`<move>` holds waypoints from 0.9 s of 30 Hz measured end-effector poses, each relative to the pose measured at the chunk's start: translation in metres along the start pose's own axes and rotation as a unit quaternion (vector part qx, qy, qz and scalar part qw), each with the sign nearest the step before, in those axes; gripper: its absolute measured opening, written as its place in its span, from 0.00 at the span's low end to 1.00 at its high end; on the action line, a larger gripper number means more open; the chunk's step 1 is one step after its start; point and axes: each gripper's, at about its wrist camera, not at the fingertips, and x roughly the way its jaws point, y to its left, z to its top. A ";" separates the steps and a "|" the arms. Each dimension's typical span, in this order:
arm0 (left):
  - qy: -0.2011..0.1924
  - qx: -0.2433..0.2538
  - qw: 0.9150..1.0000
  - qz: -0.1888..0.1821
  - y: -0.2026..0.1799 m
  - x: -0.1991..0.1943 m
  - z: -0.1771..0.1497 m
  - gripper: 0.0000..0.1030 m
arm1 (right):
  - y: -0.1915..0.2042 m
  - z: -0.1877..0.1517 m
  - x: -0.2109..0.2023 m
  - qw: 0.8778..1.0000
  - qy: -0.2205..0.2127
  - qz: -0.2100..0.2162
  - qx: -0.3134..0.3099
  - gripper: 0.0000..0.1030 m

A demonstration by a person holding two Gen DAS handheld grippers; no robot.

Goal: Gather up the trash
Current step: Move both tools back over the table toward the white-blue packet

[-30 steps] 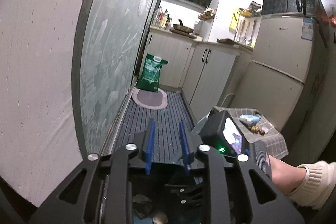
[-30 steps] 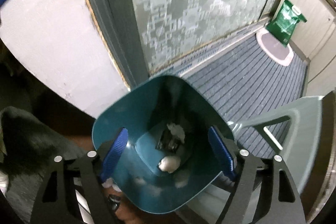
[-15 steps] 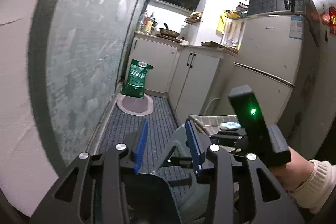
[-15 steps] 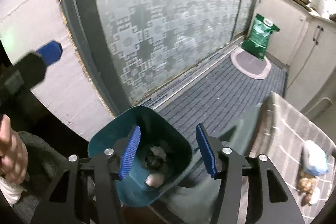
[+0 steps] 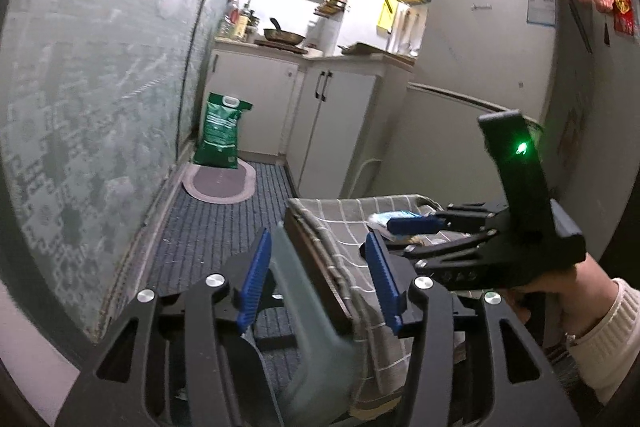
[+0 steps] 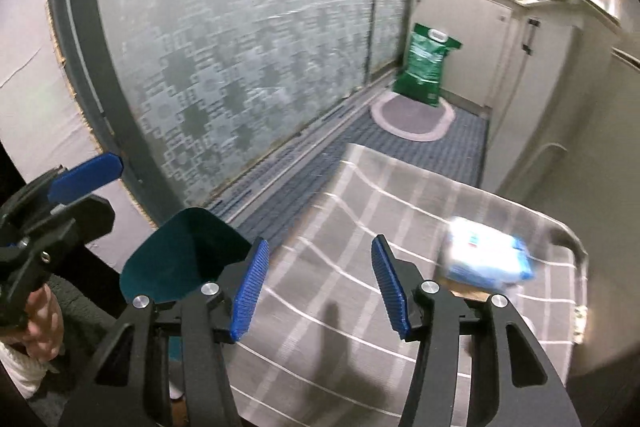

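Note:
My left gripper (image 5: 319, 283) hangs at the near corner of a small table with a grey checked cloth (image 5: 352, 223). Its jaws are opening and the pads press on nothing. A blurred grey-green plastic piece (image 5: 304, 311) lies low between the fingers. My right gripper (image 6: 319, 293) is open and empty above the cloth (image 6: 360, 195). A blue-white packet (image 6: 486, 259) lies at the table's far right with brown scraps beside it. The teal bin (image 6: 180, 251) stands left of the table, its inside dark. The right gripper's blue finger (image 5: 416, 225) reaches over the table near the packet (image 5: 400, 214).
A frosted patterned glass door (image 6: 240, 47) runs along the left. A striped floor mat leads to an oval rug (image 5: 220, 183) and a green bag (image 5: 220, 135). White cabinets (image 5: 332, 131) and a fridge (image 5: 480, 87) close off the right. The left gripper's finger (image 6: 86, 177) shows at the far left.
Both views have swung away from the bin toward the table. The right gripper rose off the bin, moved over the cloth, and its jaws narrowed. The left jaws have widened.

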 end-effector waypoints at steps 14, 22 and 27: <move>0.048 0.000 0.998 -0.031 -0.042 0.052 -0.005 0.54 | -0.097 -0.034 -0.024 0.997 0.010 -0.065 0.039 0.53; 0.078 -0.016 0.997 -0.017 -0.057 0.081 -0.004 0.58 | -0.125 -0.058 -0.019 0.997 0.033 -0.051 0.038 0.53; 0.104 -0.023 0.994 -0.004 -0.066 0.102 -0.005 0.61 | -0.134 -0.067 -0.007 0.998 0.050 -0.036 0.033 0.53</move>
